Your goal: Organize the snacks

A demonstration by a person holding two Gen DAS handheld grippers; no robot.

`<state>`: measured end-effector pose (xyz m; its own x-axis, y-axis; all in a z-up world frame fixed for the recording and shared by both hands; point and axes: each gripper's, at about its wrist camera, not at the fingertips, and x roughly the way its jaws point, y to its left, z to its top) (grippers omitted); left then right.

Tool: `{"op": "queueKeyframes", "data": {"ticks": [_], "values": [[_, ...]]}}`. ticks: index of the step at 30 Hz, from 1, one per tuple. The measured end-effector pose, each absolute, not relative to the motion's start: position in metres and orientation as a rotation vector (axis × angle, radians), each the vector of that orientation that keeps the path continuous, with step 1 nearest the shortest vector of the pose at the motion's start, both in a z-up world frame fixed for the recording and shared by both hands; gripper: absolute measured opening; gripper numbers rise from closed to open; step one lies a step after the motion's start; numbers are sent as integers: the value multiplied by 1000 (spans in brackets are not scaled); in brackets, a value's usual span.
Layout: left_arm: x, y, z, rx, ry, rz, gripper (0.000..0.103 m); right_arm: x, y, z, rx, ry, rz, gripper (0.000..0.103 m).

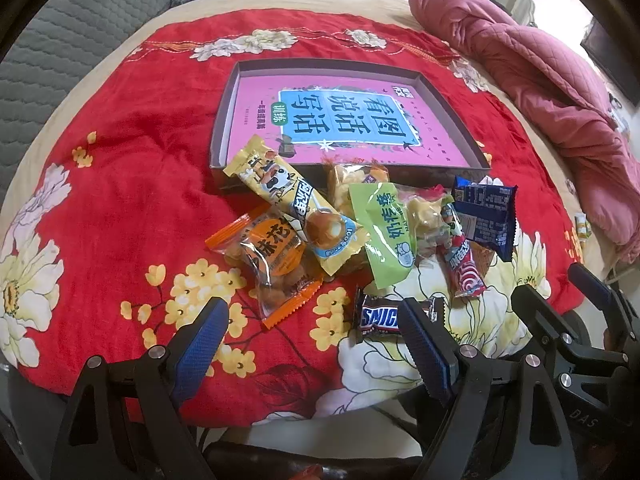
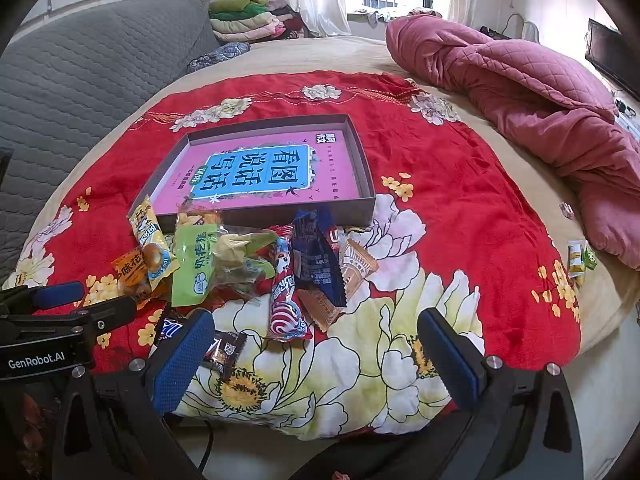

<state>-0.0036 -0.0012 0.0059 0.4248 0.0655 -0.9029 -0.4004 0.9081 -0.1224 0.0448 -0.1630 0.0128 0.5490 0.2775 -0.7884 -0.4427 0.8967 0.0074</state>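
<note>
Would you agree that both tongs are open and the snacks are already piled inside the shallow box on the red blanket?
Not quite: the snacks lie on the red blanket in front of the shallow box, not inside it, as the right wrist view shows. Both tongs, left and right, are indeed open.

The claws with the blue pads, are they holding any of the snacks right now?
No, nothing is held. The left claw is open, low over the Snickers bar without closing on it. The right claw is open too, with only the flowery red blanket between its pads.
</note>
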Motion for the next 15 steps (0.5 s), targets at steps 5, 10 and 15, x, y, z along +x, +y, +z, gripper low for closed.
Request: {"op": "queueKeyframes", "data": {"ticks": [5,10,15], "values": [[-4,-1,6,-345,1098,297,87,45,-163,13,-204,895,428,102],[-4,0,3,-350,1105,296,87,45,-163,12,-206,897,427,102],[-5,5,0,-358,1108,305,87,46,-162,10,-206,906,423,102]]}}
